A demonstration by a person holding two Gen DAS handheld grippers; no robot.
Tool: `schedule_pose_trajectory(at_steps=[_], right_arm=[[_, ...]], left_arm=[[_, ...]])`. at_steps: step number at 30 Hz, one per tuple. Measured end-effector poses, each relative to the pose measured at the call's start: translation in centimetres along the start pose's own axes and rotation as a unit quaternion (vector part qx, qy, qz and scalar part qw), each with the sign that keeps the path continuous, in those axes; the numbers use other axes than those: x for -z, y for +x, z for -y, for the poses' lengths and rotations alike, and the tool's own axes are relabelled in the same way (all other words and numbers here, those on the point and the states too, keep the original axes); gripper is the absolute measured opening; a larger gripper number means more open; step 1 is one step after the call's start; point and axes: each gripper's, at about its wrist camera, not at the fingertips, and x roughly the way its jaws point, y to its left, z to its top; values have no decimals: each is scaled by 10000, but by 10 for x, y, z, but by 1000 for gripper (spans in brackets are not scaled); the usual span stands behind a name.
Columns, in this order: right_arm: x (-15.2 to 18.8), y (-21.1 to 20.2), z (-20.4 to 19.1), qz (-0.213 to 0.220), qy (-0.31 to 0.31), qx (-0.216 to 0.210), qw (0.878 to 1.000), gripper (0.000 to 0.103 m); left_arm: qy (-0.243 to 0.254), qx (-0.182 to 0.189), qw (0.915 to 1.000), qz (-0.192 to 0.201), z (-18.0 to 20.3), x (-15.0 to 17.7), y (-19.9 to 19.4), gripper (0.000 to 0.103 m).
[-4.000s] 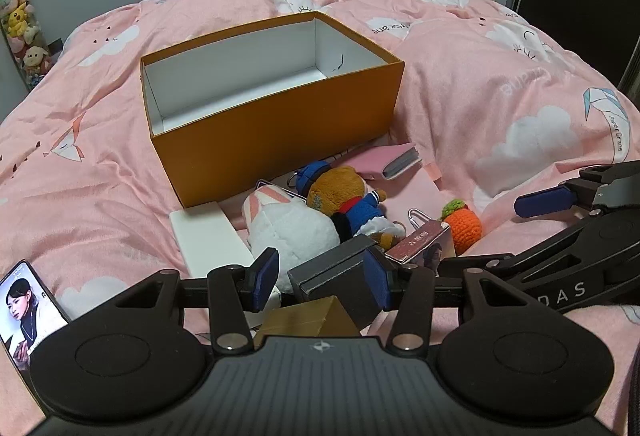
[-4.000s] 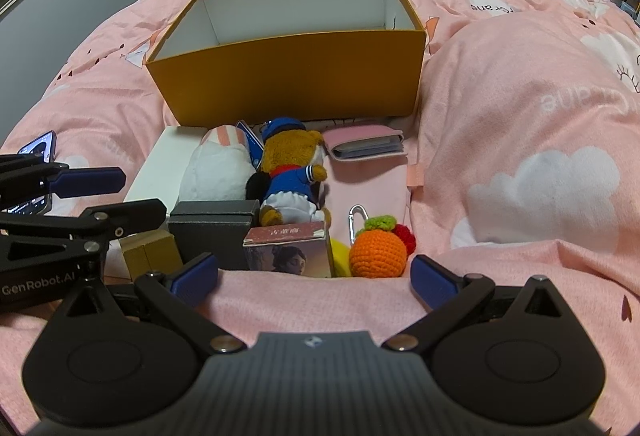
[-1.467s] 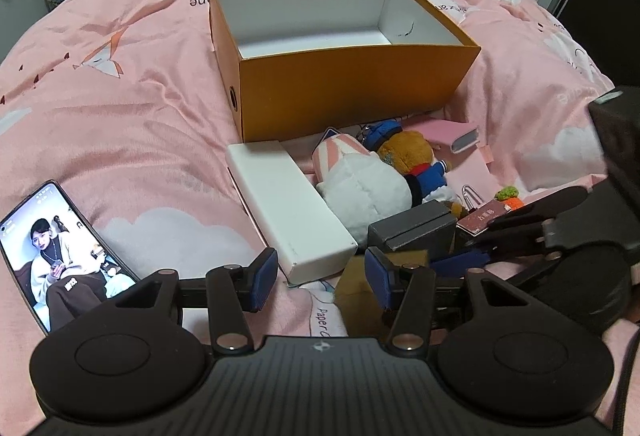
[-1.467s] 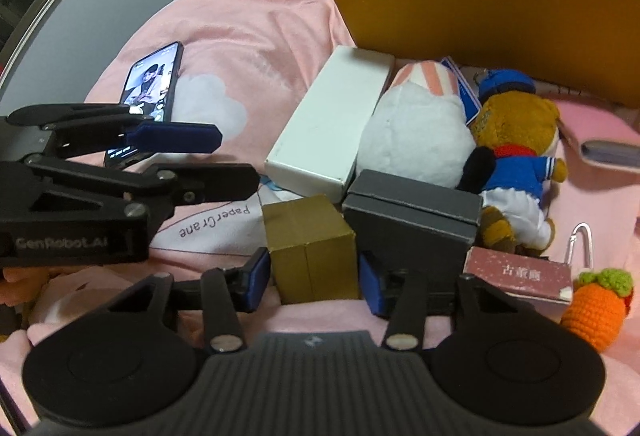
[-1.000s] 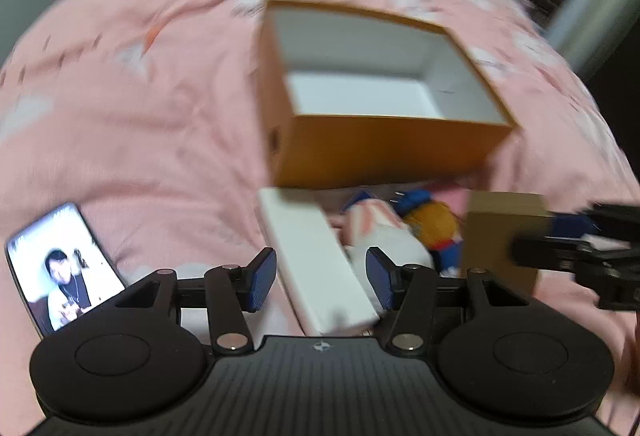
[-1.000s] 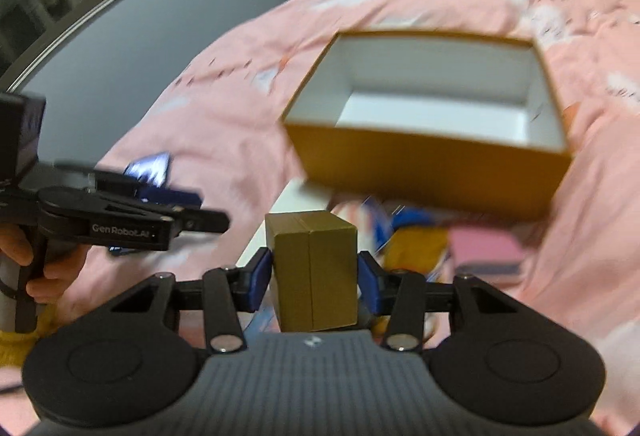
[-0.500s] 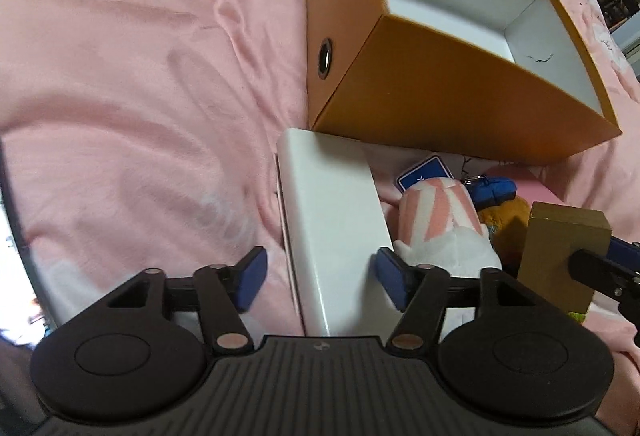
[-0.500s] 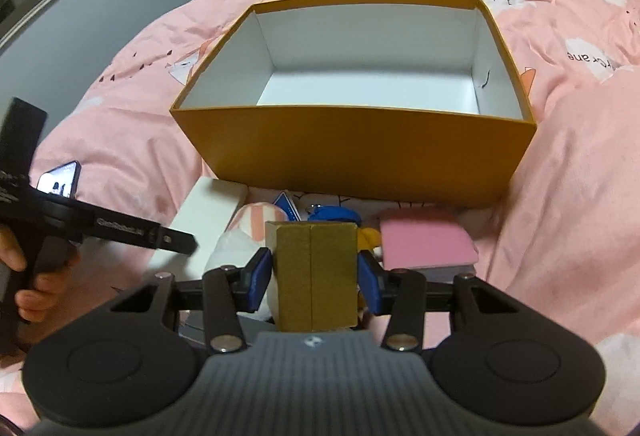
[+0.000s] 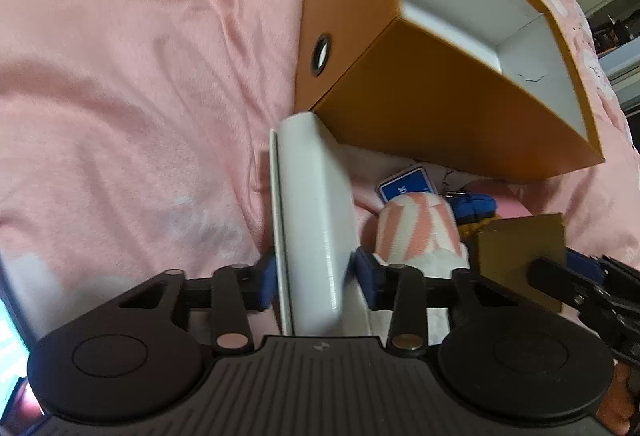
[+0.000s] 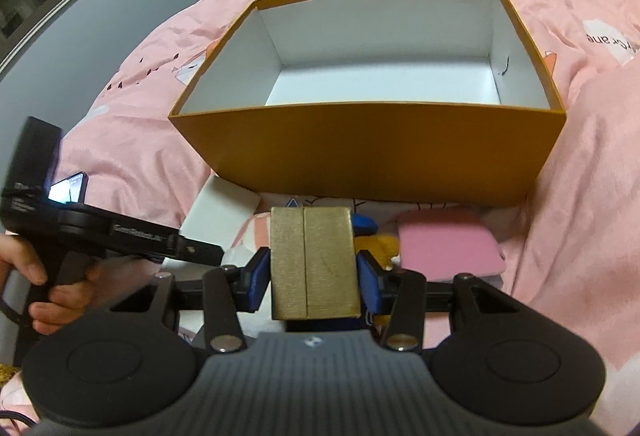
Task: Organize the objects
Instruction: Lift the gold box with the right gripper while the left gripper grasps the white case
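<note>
Black left gripper point(image 10: 200, 250) reads "GenRobot.AI" beside gold box point(image 10: 312, 262).

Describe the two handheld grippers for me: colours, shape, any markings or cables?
Both are matte black. The right gripper and left gripper each have a ribbed housing with two round discs, silver pivot bolts, a small white logo and blue-padded fingers. Seen side-on from the right wrist camera, the left one has a pistol-style handle and white lettering, too blurred to read. A thin dark cable shows bottom left.
</note>
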Motion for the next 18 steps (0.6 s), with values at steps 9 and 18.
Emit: schedule_pose_trajectory(at_steps=[9,18], right_arm=[[-12,4,7,-298,27,-188,9994,48],[-10,-22,5,55,32,-175,9998,47]], left_arm=[[310,-116,9993,153,15,5,-9,34],[930,-299,9889,1120,37,23,-65,33]])
